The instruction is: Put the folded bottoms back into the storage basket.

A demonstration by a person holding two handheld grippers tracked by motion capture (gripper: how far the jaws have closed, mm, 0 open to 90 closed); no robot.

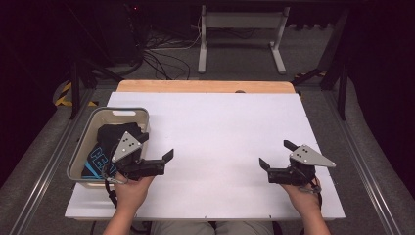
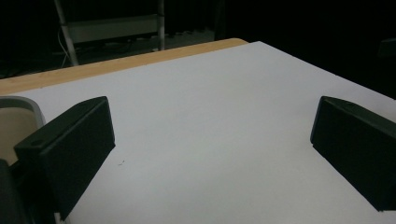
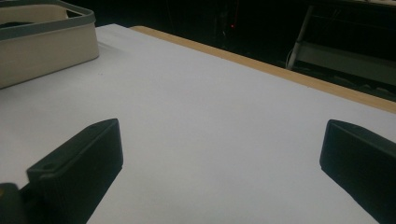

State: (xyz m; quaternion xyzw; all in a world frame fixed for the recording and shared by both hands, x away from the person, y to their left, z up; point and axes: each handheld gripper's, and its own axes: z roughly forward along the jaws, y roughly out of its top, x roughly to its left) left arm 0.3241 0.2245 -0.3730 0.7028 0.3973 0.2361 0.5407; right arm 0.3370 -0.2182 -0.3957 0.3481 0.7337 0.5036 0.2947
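Note:
A beige plastic basket [image 1: 84, 143] stands at the table's left edge with a folded black garment [image 1: 108, 142] printed in blue lettering inside it. My left gripper [image 1: 157, 146] hovers over the basket's right rim, jaws wide apart and nothing between them; in the left gripper view its open span [image 2: 210, 140] faces bare white board. My right gripper [image 1: 276, 153] sits low over the right side of the white board [image 1: 220, 132], open and holding nothing, and the right gripper view looks through its gap [image 3: 219, 158] toward the basket [image 3: 42, 42] far off.
The white board covers a wooden tabletop whose far edge [image 1: 205, 86] shows as a tan strip. Beyond it stand a white metal frame [image 1: 242, 29] and loose cables on the floor. Dark rails run along both sides of the table.

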